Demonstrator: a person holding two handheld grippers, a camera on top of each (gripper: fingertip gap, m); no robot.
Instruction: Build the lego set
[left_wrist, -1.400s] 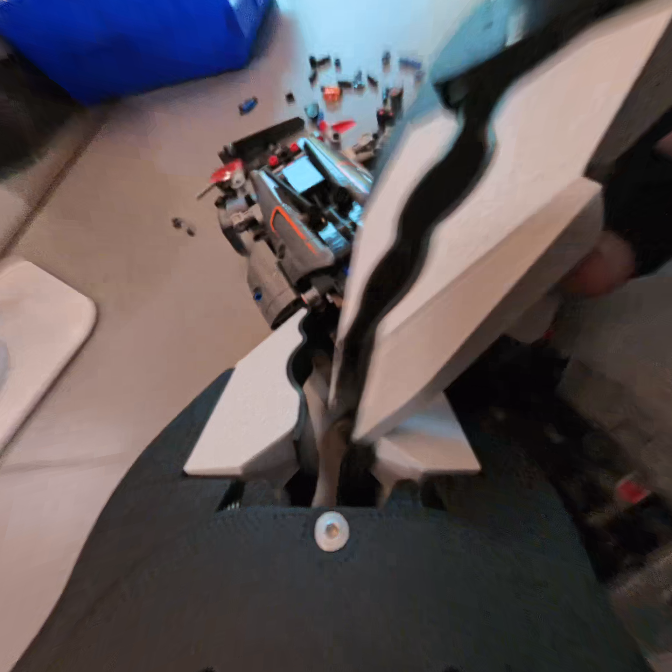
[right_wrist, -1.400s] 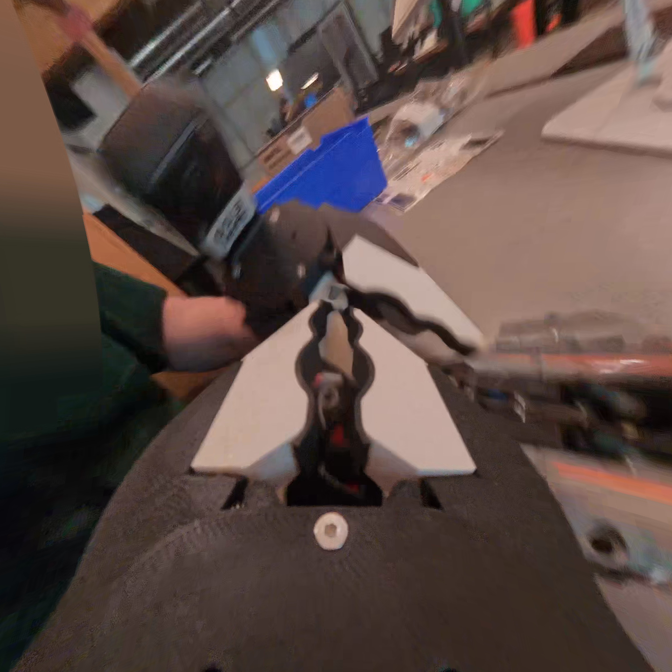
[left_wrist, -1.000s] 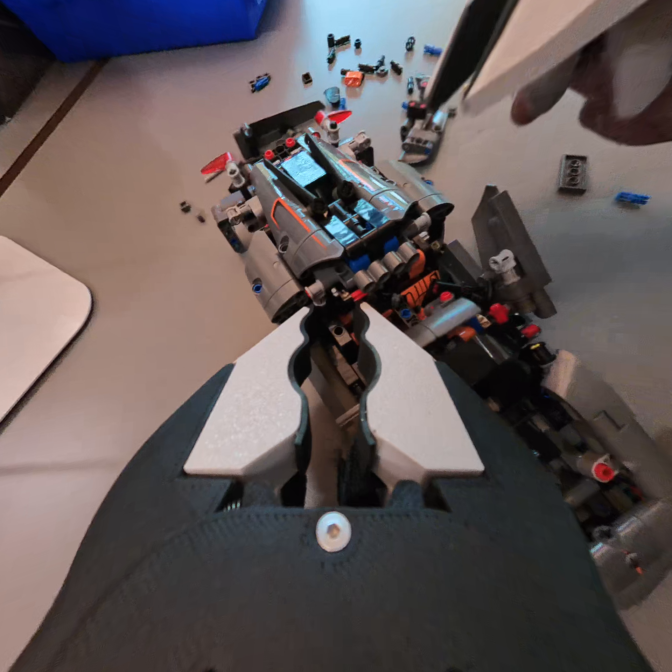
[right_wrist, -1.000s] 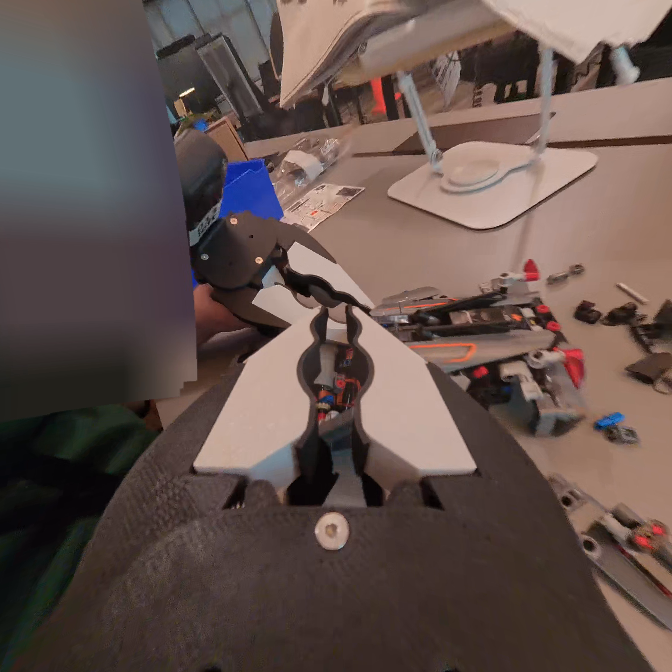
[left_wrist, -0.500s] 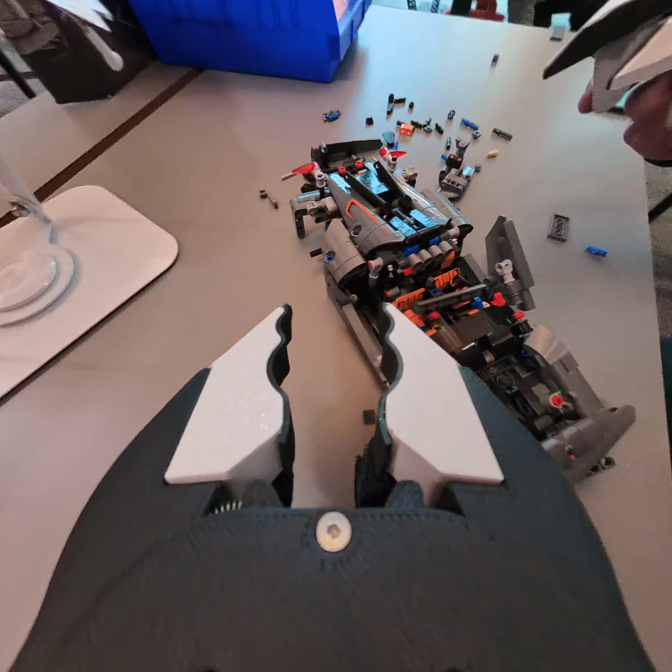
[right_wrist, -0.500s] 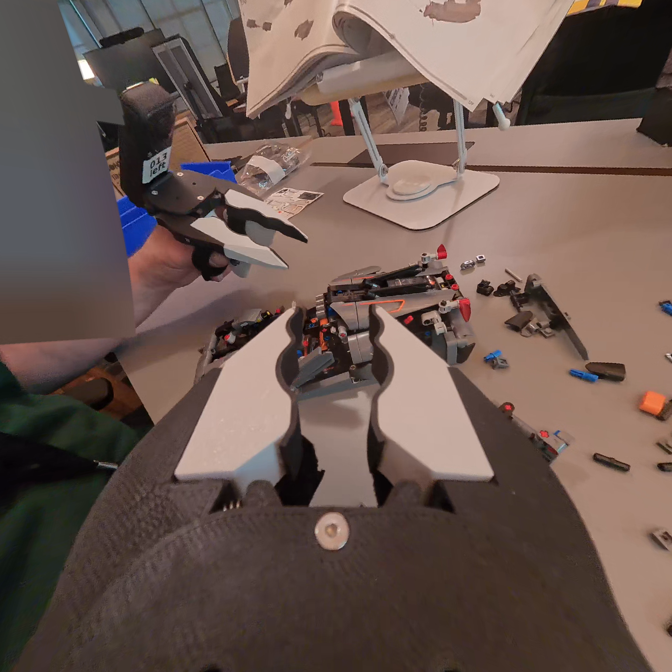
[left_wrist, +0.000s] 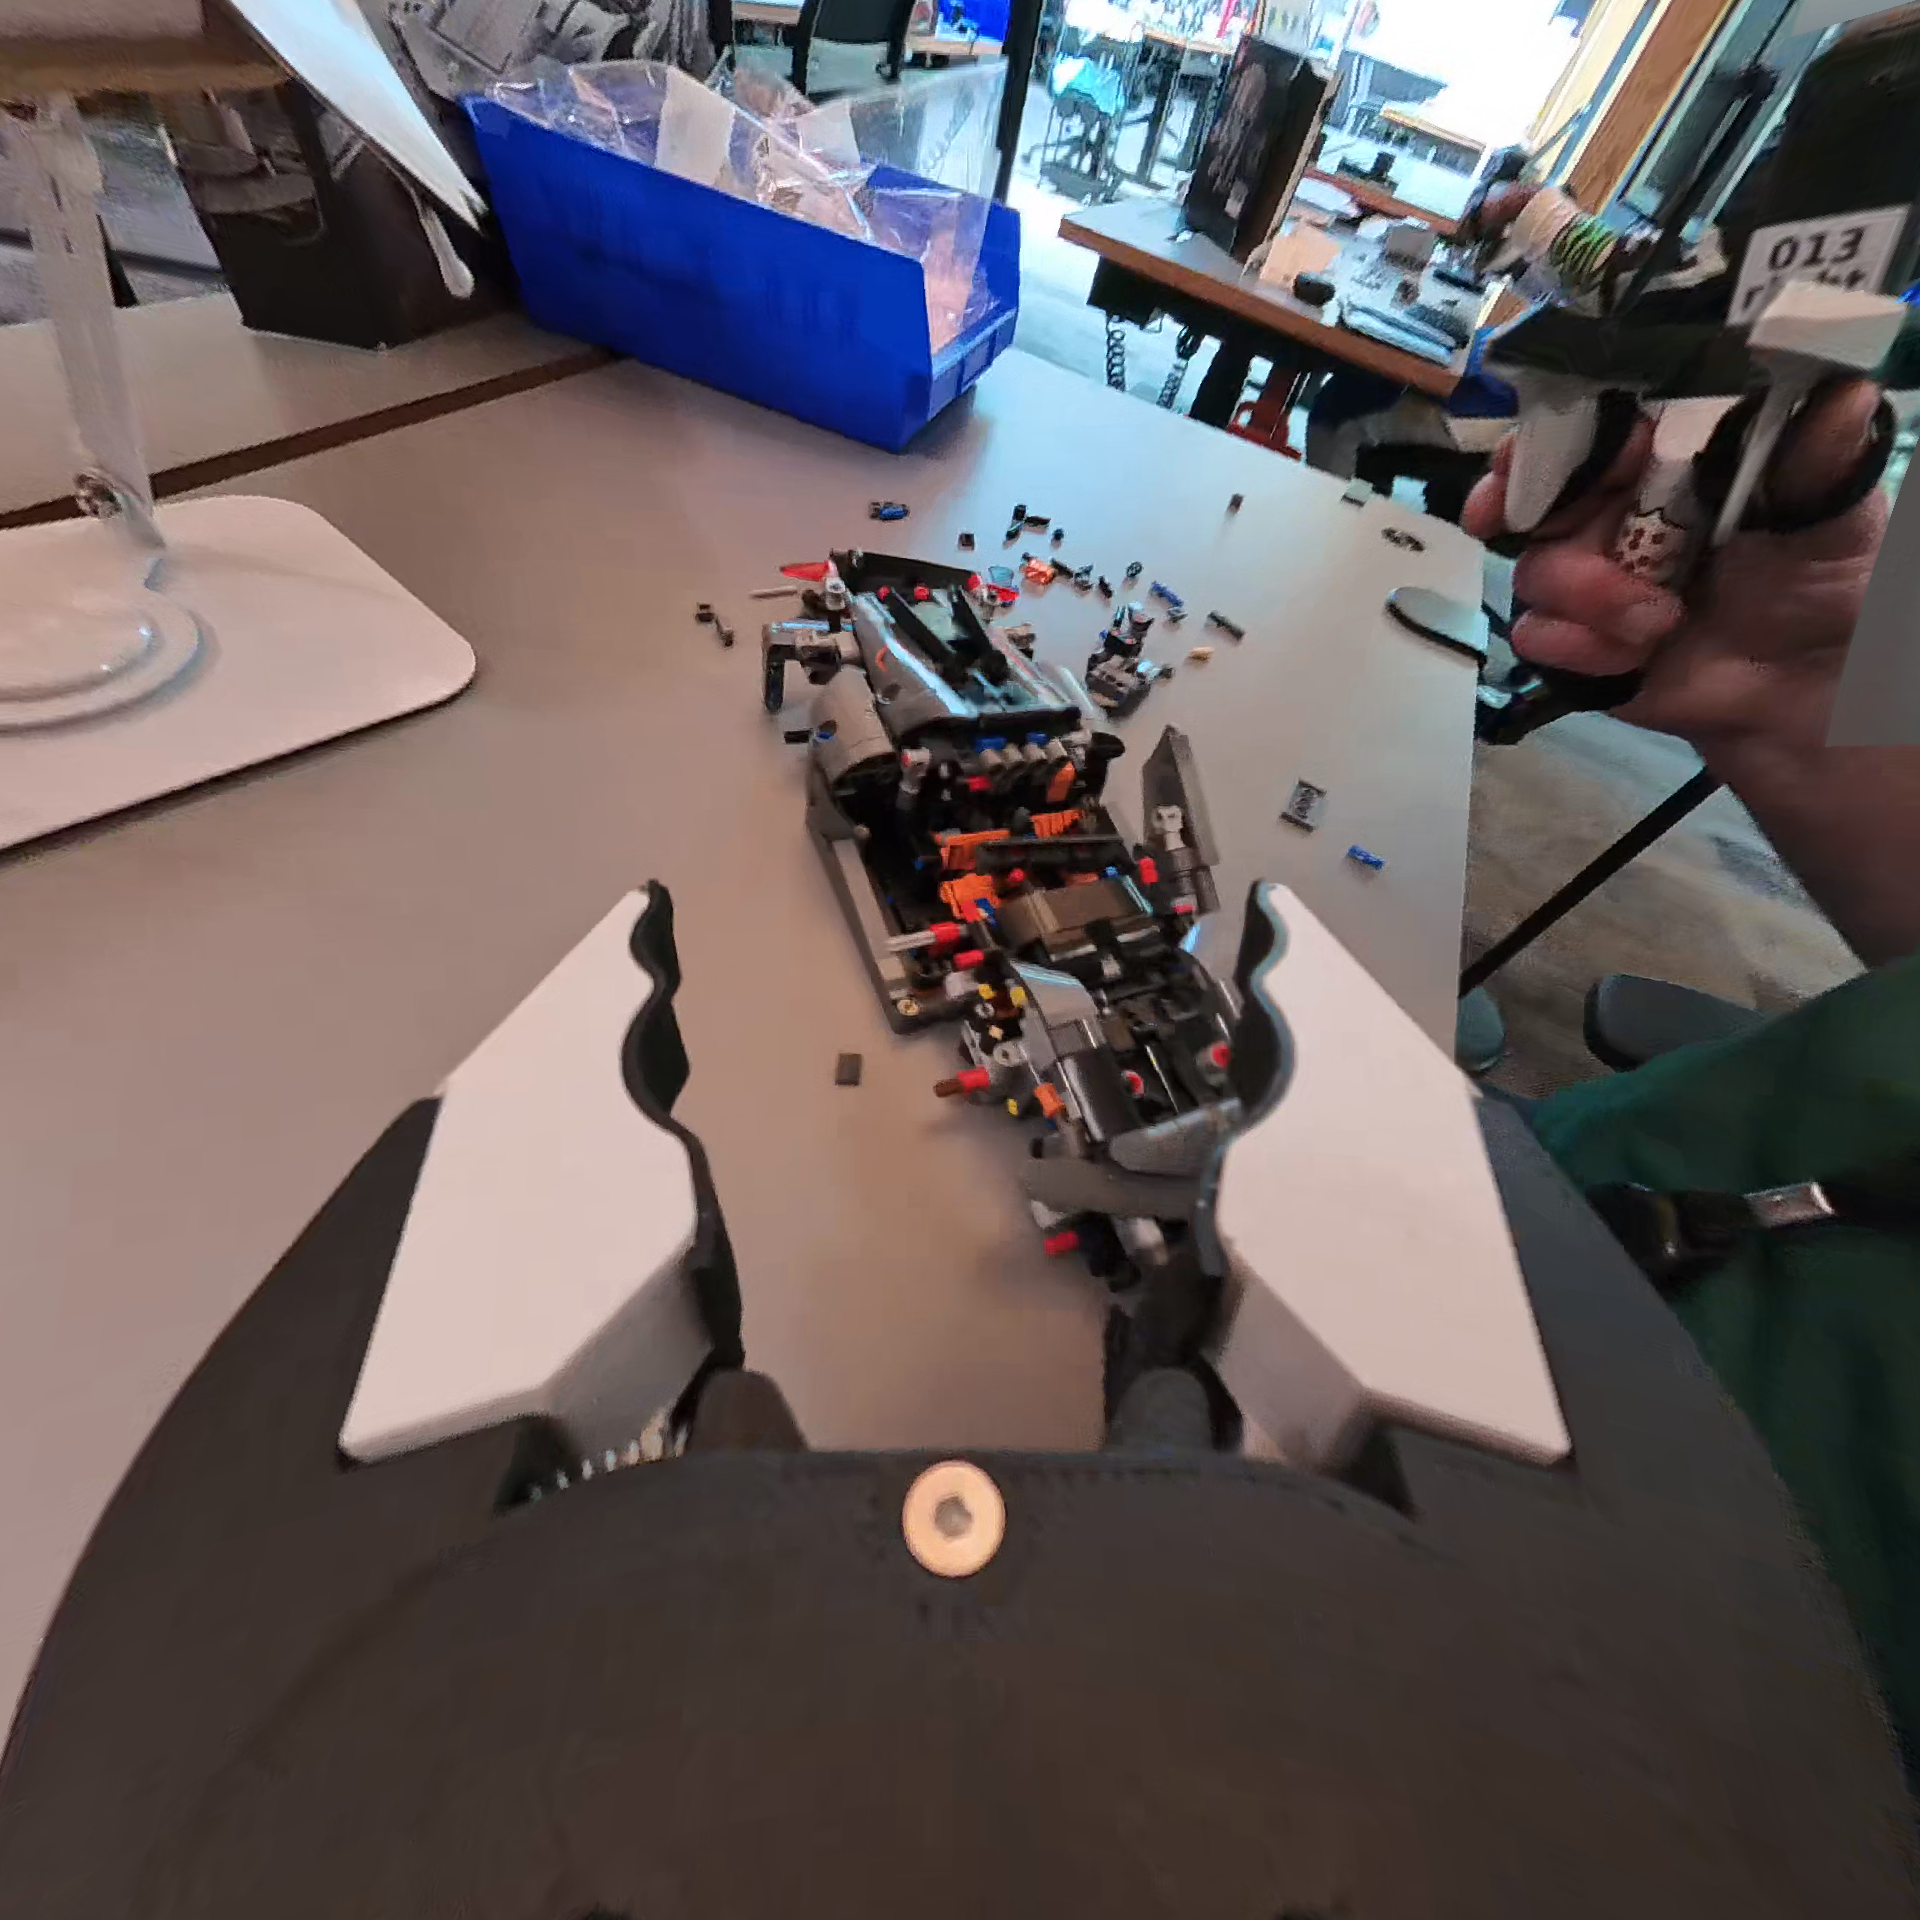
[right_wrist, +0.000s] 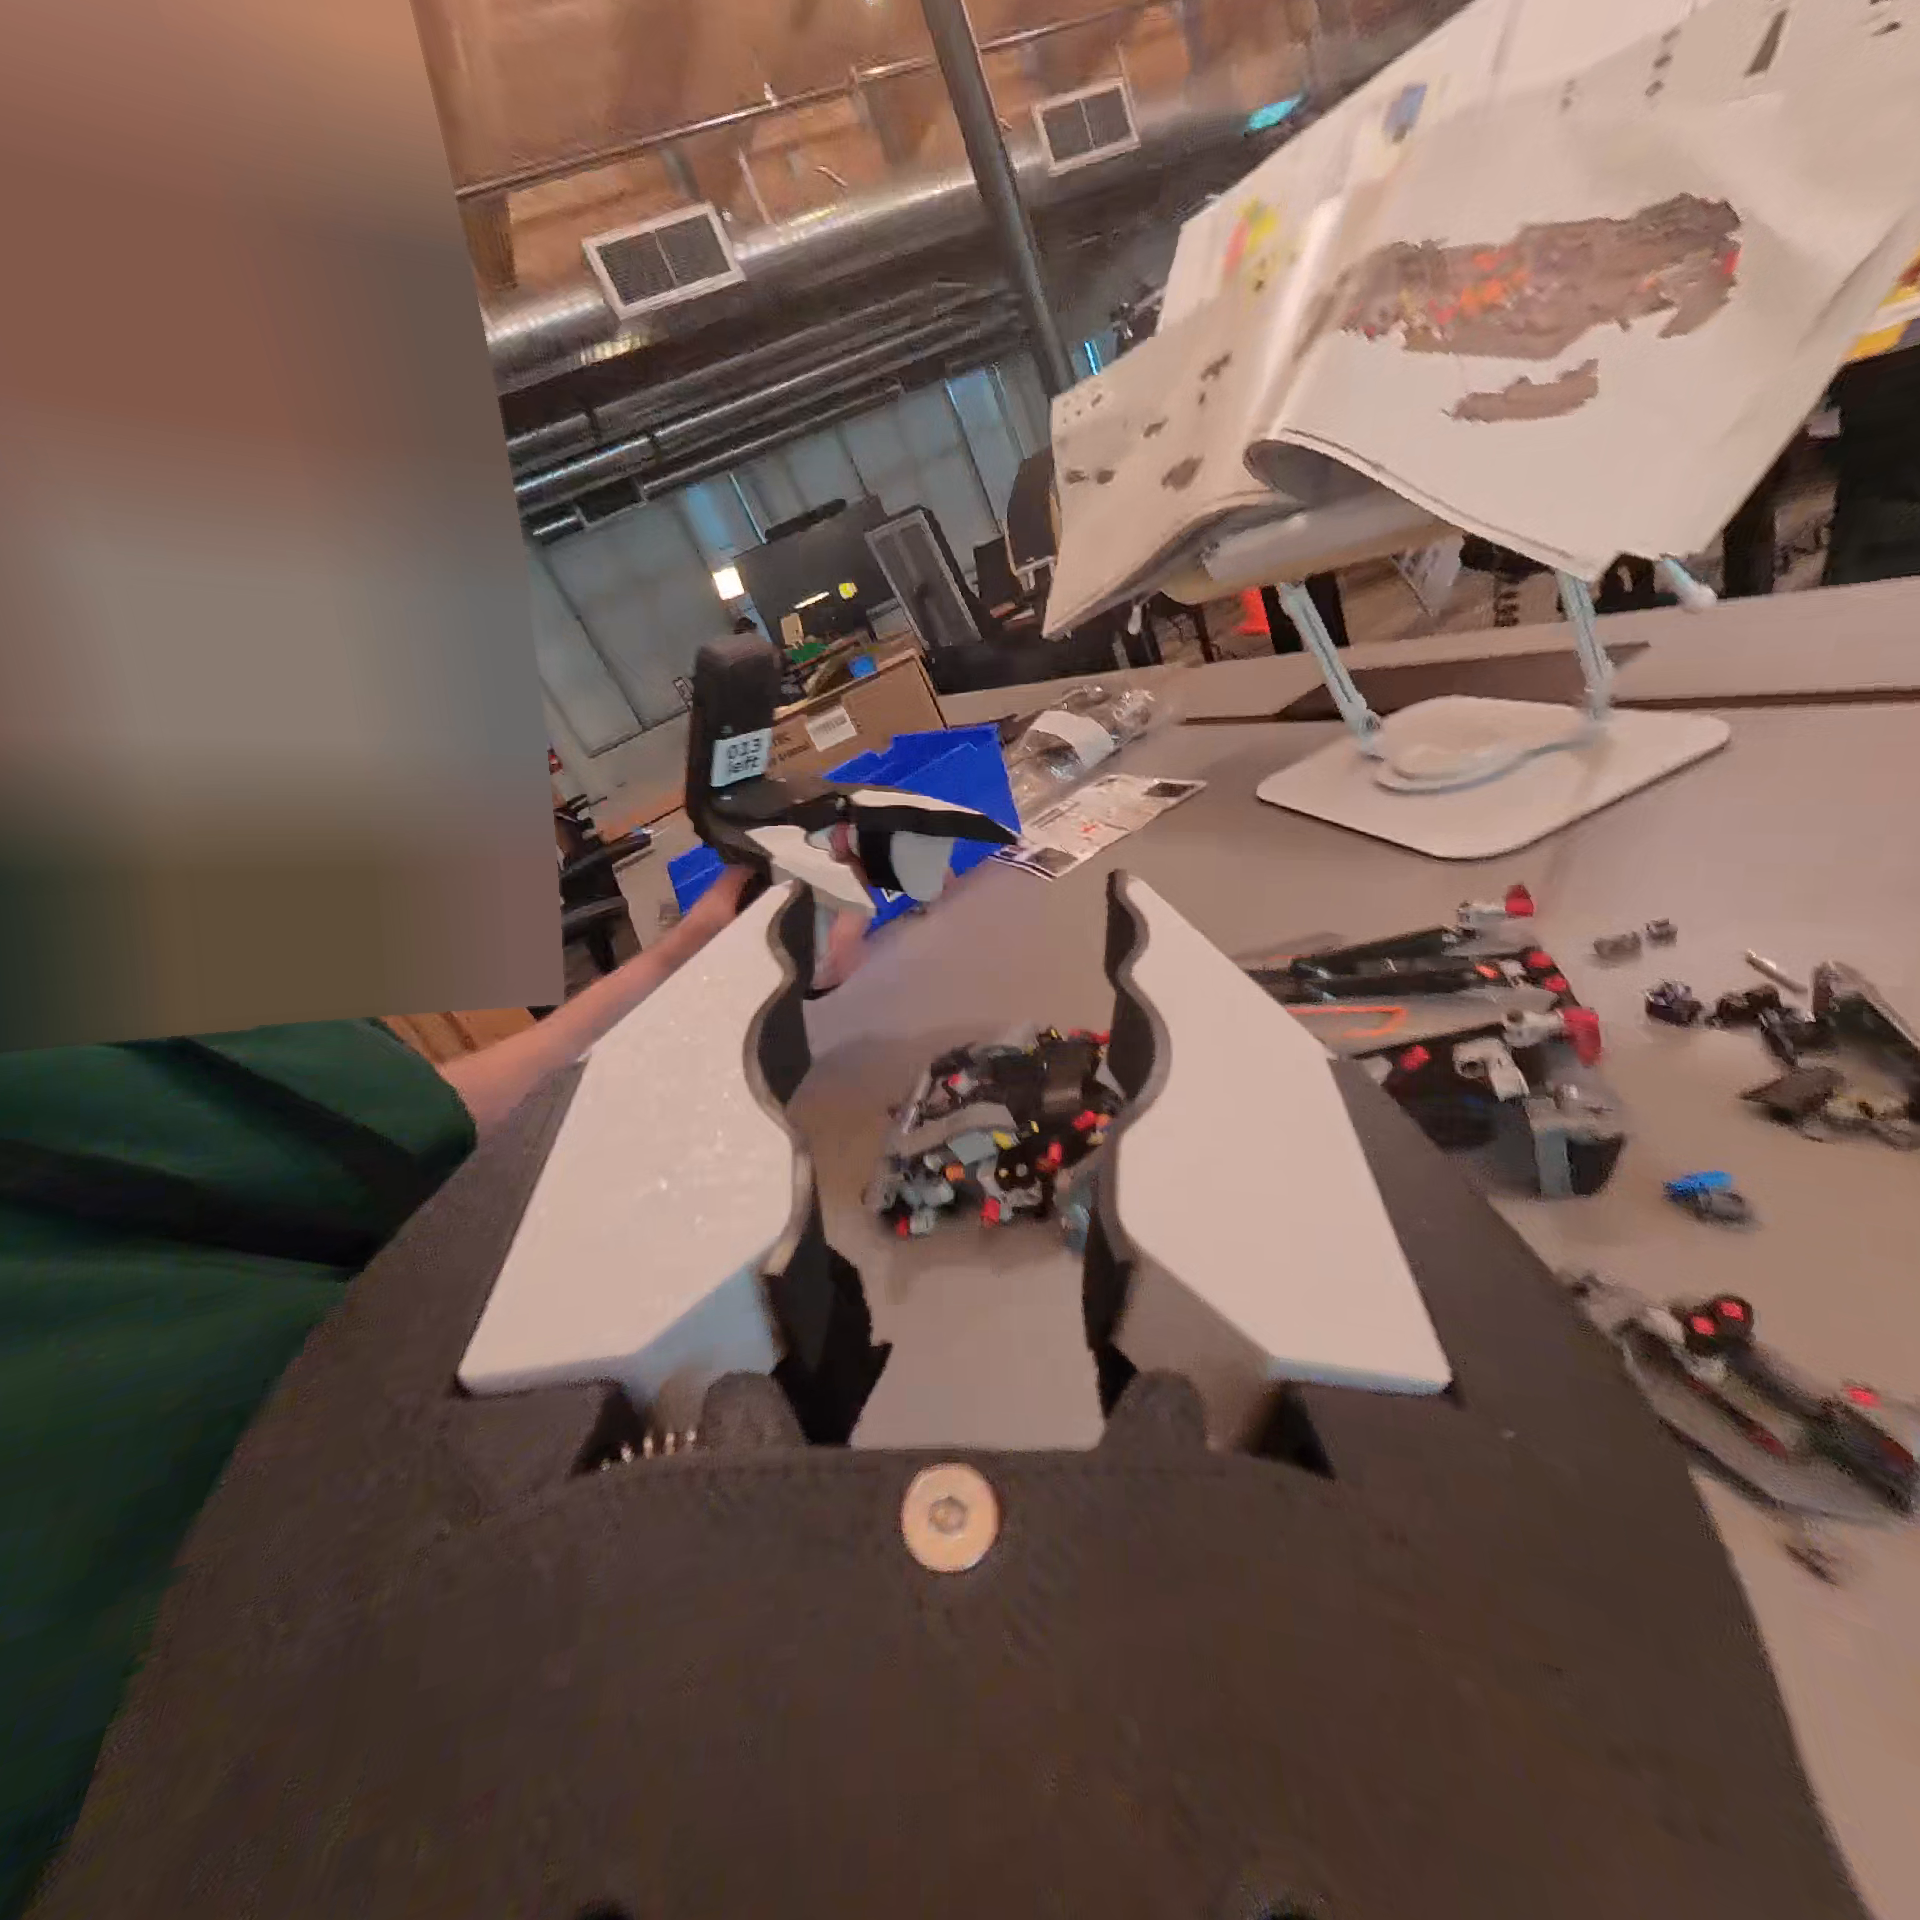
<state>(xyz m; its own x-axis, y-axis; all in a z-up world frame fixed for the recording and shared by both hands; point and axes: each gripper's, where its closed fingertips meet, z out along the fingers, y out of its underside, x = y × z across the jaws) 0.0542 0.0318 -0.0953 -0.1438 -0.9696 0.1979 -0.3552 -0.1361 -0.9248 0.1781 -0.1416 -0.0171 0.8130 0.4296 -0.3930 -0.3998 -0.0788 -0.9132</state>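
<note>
1. So, left gripper (left_wrist: 956, 1039): jaws spread wide, gripping nothing, up off the table (left_wrist: 312, 987).
2. Right gripper (right_wrist: 951, 997): also gaping, empty.
3. Half-built lego model (left_wrist: 997, 862) lies mid-table, loose pieces (left_wrist: 1101, 592) scattered toward the far edge.

Left gripper (left_wrist: 956, 904) fingers wide apart above lego model (left_wrist: 987, 831) on table (left_wrist: 416, 935).

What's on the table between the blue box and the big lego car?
Left wrist view: mostly bare grey table between the blue box and lego car, with a few tiny loose pieces beside the car.
</note>
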